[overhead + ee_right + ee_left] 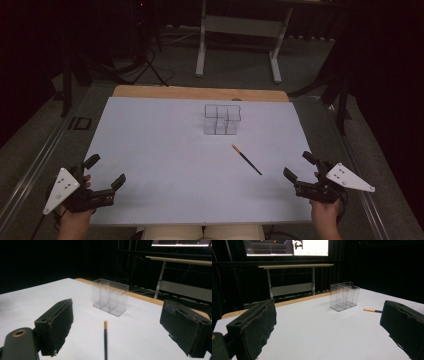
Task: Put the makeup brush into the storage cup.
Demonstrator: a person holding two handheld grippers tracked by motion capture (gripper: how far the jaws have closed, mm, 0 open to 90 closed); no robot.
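A clear plastic organiser [222, 119] with several compartments stands on the white table [165, 165], right of its middle toward the back; it also shows as the organiser [344, 296] and the organiser [110, 296]. A black pencil with an orange end [246, 159] lies flat in front of it, seen too as the pencil [372, 310] and the pencil [105, 340]. My left gripper [105, 171] rests open at the table's front left corner, nothing between its jaws. My right gripper [299, 166] is open at the front right, its jaws pointing toward the pencil, apart from it.
A wooden strip [200, 93] edges the table's far side. Behind it stands a grey desk frame [240, 30] on the carpet. Cables and stand legs [145, 65] lie at the back left. A lit monitor [287, 247] hangs above the far desk.
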